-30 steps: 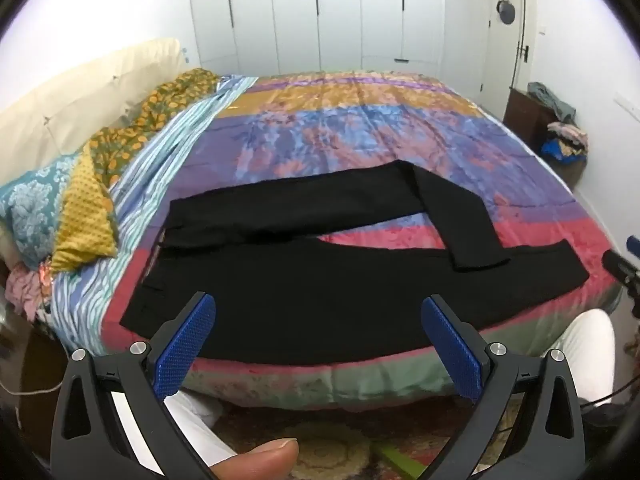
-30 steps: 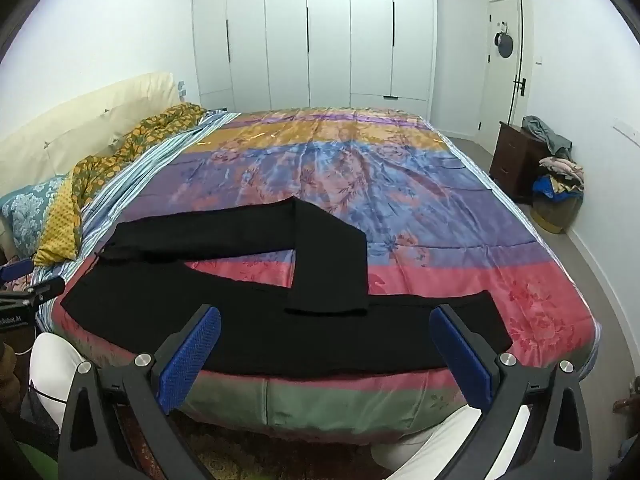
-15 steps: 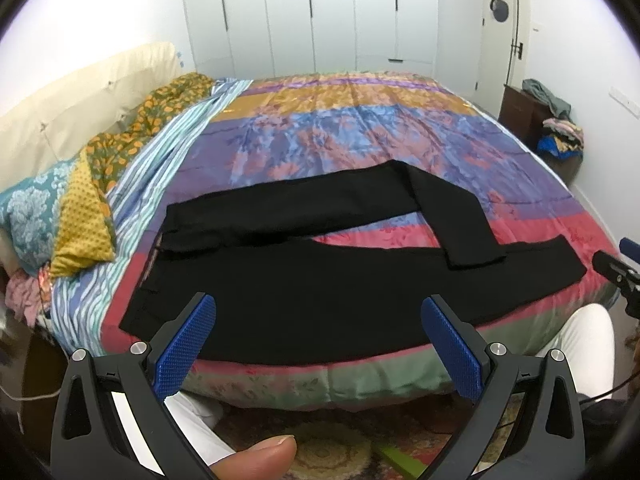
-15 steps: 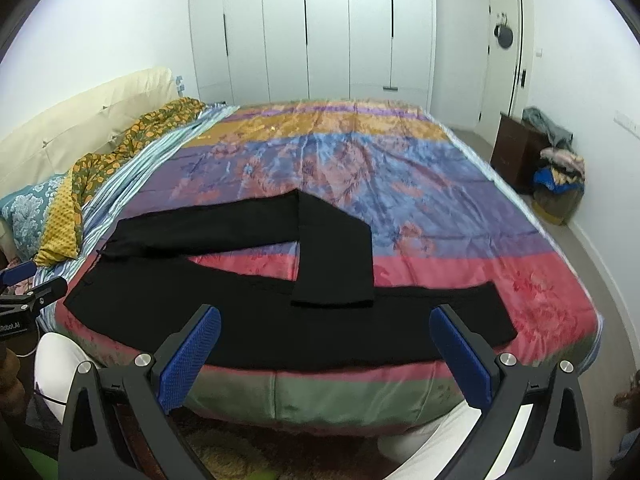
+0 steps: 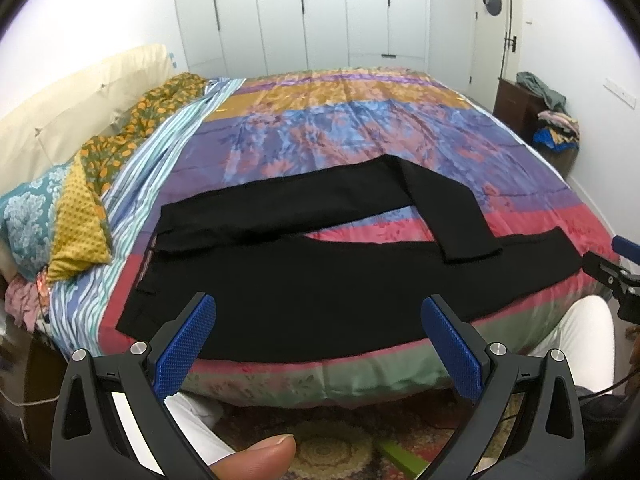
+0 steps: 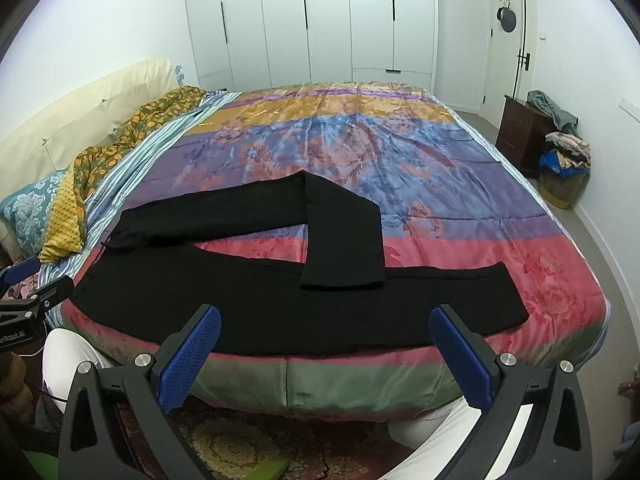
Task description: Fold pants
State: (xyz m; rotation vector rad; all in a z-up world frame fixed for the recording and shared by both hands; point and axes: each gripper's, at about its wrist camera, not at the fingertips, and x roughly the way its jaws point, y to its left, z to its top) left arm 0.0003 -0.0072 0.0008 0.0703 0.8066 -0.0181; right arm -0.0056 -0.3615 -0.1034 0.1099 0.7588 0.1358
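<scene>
Your left gripper [image 5: 318,344] is spread wide and holds nothing, hanging off the near edge of the bed [image 5: 360,132]; your right gripper [image 6: 324,354] is likewise agape and empty. Since a second ago both views have lifted a little, so more of the wardrobe doors [image 6: 308,20] shows, and nothing on the bed has shifted. The black pants [image 5: 320,276] lie flat across the near part of the colourful bedspread [image 6: 360,148], waist toward the pillows [image 5: 52,208], one leg stretched along the bed's edge, the other doubled back so its cuff rests on the first. On the gripper at the left edge of the right view, white lettering ends in "Robot.AI" [image 6: 12,337].
</scene>
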